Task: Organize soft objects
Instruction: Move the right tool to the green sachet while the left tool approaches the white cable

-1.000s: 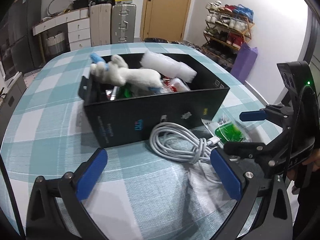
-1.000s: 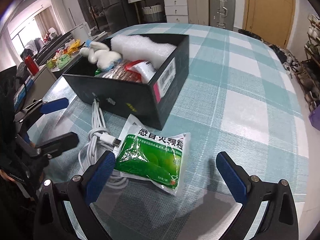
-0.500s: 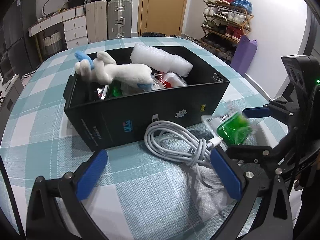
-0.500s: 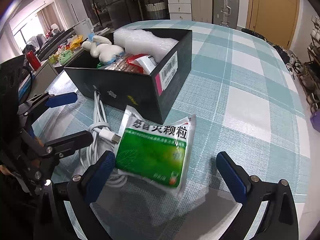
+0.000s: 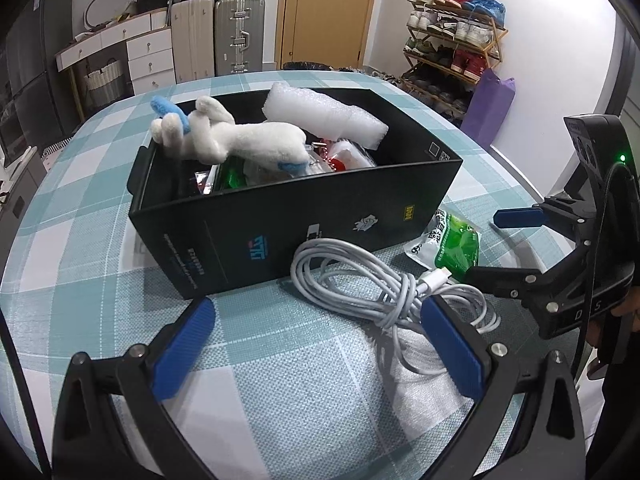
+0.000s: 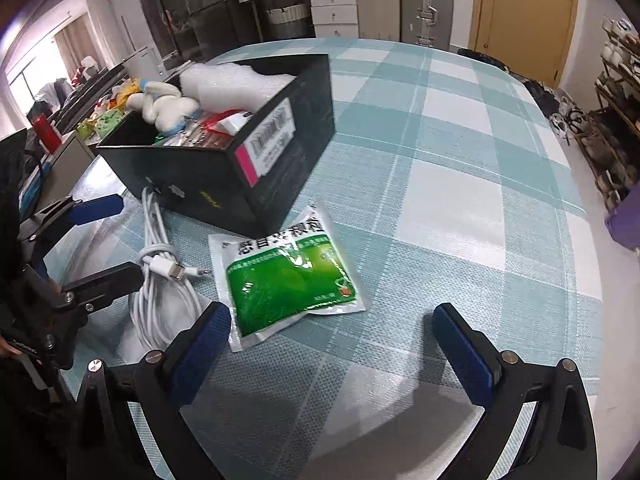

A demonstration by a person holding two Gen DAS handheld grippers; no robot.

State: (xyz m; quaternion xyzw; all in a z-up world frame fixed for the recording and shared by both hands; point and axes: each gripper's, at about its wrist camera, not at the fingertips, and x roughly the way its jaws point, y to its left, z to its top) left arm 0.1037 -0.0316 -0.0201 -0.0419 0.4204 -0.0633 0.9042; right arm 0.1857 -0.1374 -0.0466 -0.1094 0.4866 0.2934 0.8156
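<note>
Green packet [image 6: 292,280] lay flat just ahead-left of the right gripper [image 6: 332,344], long axis diagonal; left gripper [image 5: 316,340] faced the cable [image 5: 384,288]. Both gaped, empty.

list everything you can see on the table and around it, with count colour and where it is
black cardboard box: 1, black, middle of the checked table, open top
white plush rabbit with blue ears: 1, white and blue, lying on top of the box contents
white foam wrap roll: 1, white, in the box at its far side
coiled white charging cable: 1, white, on the table against the box front
green and white sachet packet: 1, green and white, flat on the table by the box corner
teal checked tablecloth: 1, teal and white, covering the table
silver suitcases: 2, silver and beige, by the far wall
left gripper: 1, black with blue pads, open, before the cable
right gripper: 1, black with blue pads, open, near the sachet
</note>
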